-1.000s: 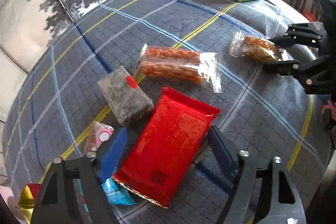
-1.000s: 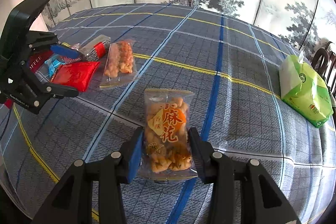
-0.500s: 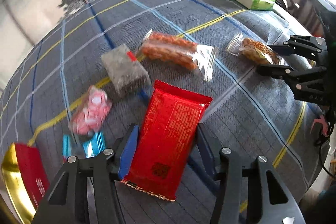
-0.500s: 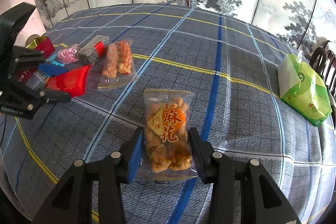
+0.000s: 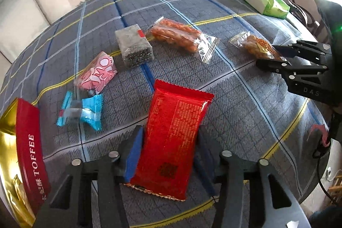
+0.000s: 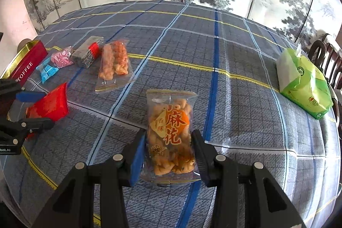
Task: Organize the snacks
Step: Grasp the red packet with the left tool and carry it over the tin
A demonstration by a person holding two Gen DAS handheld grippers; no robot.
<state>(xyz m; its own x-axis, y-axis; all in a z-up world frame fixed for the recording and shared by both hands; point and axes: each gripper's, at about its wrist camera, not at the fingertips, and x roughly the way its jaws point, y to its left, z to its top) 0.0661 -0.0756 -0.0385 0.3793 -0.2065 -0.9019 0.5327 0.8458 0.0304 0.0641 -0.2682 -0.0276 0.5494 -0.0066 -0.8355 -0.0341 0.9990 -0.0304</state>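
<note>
Grippers both loaded: left gripper (image 5: pixel 168 151) clenched on red packet (image 5: pixel 175 138), long axis running fwd along fingers; toffee tin (image 5: pixel 27 151) sits just left, nearer this hand. Right gripper (image 6: pixel 168 155) grips mahua bag (image 6: pixel 171 131), lengthwise too.

Plaid-clothed table (image 5: pixel 213 3), pink packet (image 5: pixel 96 74), blue candy (image 5: pixel 85 110), grey block (image 5: pixel 133 48), peanut bag (image 5: pixel 181 36), green tissue pack (image 5: pixel 266 1), toffee tin (image 5: pixel 27 142)

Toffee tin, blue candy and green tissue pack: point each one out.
Toffee tin (image 5: pixel 32 149): left wrist view, on its red side wall.
Blue candy (image 5: pixel 90 110): left wrist view, on the wrapper's middle.
Green tissue pack (image 6: pixel 307 82): right wrist view, on its top face.
</note>
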